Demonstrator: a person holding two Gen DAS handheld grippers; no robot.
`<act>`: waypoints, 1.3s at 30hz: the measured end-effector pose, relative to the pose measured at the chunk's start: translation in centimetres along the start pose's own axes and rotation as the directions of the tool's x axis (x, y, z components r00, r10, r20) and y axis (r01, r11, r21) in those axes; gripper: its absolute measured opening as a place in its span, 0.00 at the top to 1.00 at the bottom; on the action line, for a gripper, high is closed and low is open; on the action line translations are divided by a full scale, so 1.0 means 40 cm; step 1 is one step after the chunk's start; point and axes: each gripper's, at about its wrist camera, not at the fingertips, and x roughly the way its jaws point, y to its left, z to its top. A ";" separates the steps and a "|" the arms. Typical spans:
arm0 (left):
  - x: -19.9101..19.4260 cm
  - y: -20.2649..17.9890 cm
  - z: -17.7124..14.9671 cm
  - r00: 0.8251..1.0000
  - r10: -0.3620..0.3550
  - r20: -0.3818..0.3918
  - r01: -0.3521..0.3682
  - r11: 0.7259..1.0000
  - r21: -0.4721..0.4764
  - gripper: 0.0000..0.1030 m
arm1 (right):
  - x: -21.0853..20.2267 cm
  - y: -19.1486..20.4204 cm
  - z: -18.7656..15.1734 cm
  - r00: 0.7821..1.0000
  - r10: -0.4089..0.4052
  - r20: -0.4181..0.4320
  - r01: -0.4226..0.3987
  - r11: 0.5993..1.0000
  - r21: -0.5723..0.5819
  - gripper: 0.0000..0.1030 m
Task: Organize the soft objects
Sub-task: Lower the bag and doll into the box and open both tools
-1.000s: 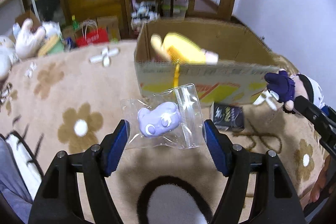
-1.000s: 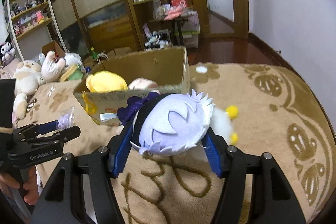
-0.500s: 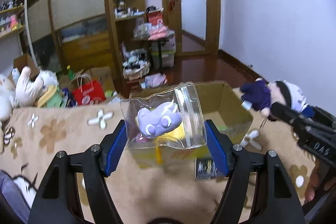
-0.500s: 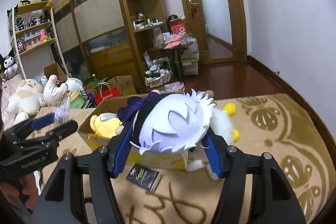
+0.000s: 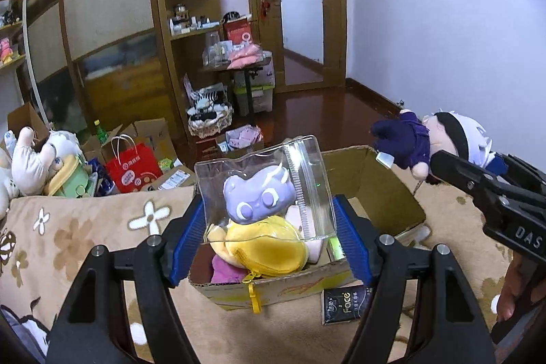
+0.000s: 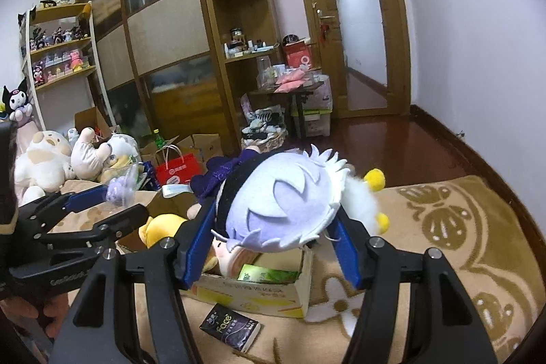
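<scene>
My left gripper (image 5: 264,234) is shut on a clear zip bag with a small purple toy (image 5: 259,197) and holds it above the open cardboard box (image 5: 396,190). The box holds a yellow plush (image 5: 266,248) and other soft things. My right gripper (image 6: 273,244) is shut on a white-haired plush doll in purple clothes (image 6: 283,203), held over the box (image 6: 269,294) from its right side. The doll also shows in the left wrist view (image 5: 430,142), and the left gripper with its bag shows in the right wrist view (image 6: 112,193).
The box stands on a beige flowered blanket (image 5: 85,227). A black tissue pack (image 6: 232,330) lies in front of the box. Plush toys (image 6: 44,159), a red paper bag (image 5: 133,166) and cartons crowd the floor behind. Shelves and a door stand at the back.
Both grippers have risen and moved forward over the box with their toys still held. The bagged toy, earlier low in front of the box, now hangs above its opening.
</scene>
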 end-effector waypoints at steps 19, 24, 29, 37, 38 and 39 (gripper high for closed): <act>0.100 0.065 0.012 0.999 -0.035 -0.032 0.033 0.996 -0.083 0.29 | 0.046 0.004 0.002 0.989 0.145 0.005 -0.145 0.989 0.042 0.35; 0.124 0.092 0.007 0.998 -0.042 -0.049 0.036 0.993 -0.114 0.29 | 0.087 0.037 -0.002 0.986 0.164 -0.022 -0.164 0.986 0.009 0.35; 0.157 0.101 -0.005 0.995 -0.056 -0.086 0.045 0.990 -0.131 0.29 | 0.134 0.041 -0.028 0.983 0.170 -0.071 -0.169 0.985 0.024 0.34; 0.180 0.088 -0.010 0.990 -0.064 -0.125 0.052 0.994 -0.100 0.26 | 0.160 0.002 -0.057 0.984 0.143 -0.110 -0.138 0.989 0.053 0.33; 0.178 0.086 -0.011 0.990 -0.061 -0.124 0.049 0.994 -0.096 0.25 | 0.159 -0.001 -0.057 0.984 0.142 -0.109 -0.136 0.989 0.056 0.32; 0.176 0.086 -0.011 0.991 -0.057 -0.124 0.046 0.995 -0.091 0.22 | 0.156 -0.004 -0.058 0.984 0.141 -0.107 -0.136 0.989 0.059 0.30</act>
